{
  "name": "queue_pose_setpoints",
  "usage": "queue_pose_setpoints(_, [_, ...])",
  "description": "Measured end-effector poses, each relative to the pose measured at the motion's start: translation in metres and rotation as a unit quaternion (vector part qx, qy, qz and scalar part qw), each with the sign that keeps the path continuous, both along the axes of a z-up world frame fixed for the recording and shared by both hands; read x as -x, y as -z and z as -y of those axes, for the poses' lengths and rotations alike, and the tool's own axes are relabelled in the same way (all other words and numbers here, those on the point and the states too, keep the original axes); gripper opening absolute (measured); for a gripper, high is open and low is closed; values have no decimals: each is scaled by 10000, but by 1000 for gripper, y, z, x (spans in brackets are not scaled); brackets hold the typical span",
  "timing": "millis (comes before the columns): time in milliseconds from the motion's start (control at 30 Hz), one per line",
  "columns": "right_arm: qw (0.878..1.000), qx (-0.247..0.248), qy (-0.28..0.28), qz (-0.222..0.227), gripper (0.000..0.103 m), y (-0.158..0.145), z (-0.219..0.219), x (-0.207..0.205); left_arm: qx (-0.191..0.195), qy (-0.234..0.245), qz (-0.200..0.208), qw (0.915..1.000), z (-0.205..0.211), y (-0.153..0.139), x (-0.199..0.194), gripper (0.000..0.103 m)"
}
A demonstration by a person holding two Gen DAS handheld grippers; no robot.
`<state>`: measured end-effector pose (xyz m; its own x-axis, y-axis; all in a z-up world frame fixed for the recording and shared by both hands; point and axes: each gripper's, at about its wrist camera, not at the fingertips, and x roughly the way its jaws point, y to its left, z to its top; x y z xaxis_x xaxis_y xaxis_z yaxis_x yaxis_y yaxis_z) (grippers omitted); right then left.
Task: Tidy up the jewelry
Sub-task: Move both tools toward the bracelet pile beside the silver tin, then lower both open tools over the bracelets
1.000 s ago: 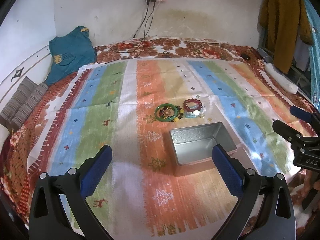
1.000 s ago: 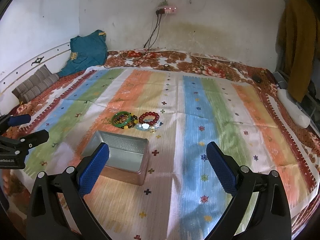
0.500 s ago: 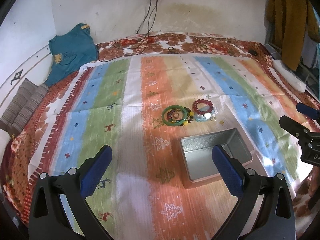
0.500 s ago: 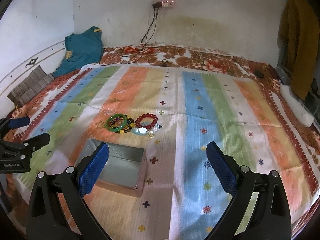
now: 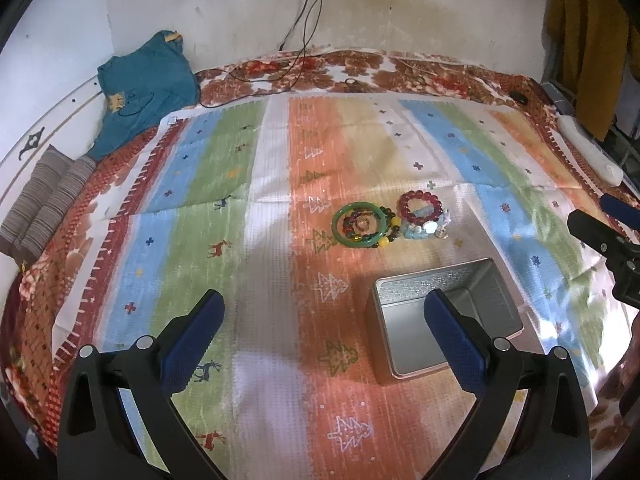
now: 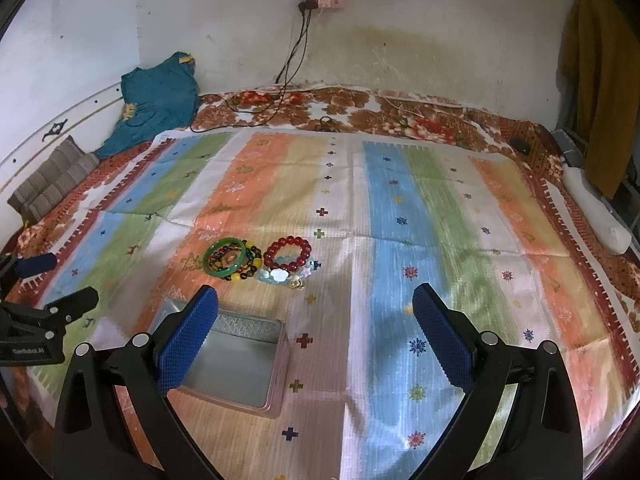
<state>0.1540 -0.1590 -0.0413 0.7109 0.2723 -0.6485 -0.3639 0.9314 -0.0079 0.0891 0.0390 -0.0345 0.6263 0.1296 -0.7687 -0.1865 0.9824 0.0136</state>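
In the left wrist view, the left gripper (image 5: pixel 322 328) hangs above a striped cloth (image 5: pixel 224 248) spread over a bed, its 2 blue-padded fingers (image 5: pixel 192 344) set wide apart with nothing between them. A silver metal tin (image 5: pixel 476 280) sits on the cloth behind the right finger, open side up, and nothing can be seen inside it. Just beyond the tin lies the jewelry, bunched together: a green bangle (image 5: pixel 362 225) with a string of dark and yellow beads lying in and under it, a red bead bracelet (image 5: pixel 421 208) beside it to the right, and a pale blue beaded piece (image 5: pixel 425 229) touching the red one. At the right edge the right gripper (image 5: pixel 600 224) shows from the side, fingers parted, holding nothing. A teal garment (image 5: pixel 144 84) lies against the wall at the far left.

In the right wrist view, the right gripper (image 6: pixel 316 330) is likewise spread wide and empty above the cloth (image 6: pixel 400 200). The tin (image 6: pixel 236 360) sits low and left, partly behind the left finger (image 6: pixel 188 344). The green bangle (image 6: pixel 225 257) and red bead bracelet (image 6: pixel 287 254) lie just past the tin, side by side on the cloth, with the pale blue beaded piece (image 6: pixel 276 275) at the near edge of the red one. The left gripper (image 6: pixel 40 284) shows at the left edge, apart from the jewelry.
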Motion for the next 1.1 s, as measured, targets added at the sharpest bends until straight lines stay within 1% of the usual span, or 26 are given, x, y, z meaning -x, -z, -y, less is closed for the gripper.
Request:
queue_pose_setpoints(400, [9999,58,-3,-100,99,7,-11,-28,185,-163,-196,9995,-16,14,-23,97])
queue_pose_setpoints(567, [9997,69,-4,-216,99,12,-17,-41,102,-195,-224,9995,-20,20,-34,97])
queue_pose_setpoints(633, [9997,63,8,-243,99,14,-17,-44,63,-238,-332,9991,-22,24,-41,97])
queue_pose_setpoints(800, [9994,106,22,-339,99,20,-21,-56,68,-196,-357,9991,-26,31,-53,97])
queue_pose_setpoints(933, [9990,163,10,-422,99,26,-25,-66,149,-140,-405,9990,-27,37,-65,97])
queue_pose_setpoints(1100, [9985,290,-15,-468,99,33,-30,-77,89,-114,-445,9989,-27,44,-77,97])
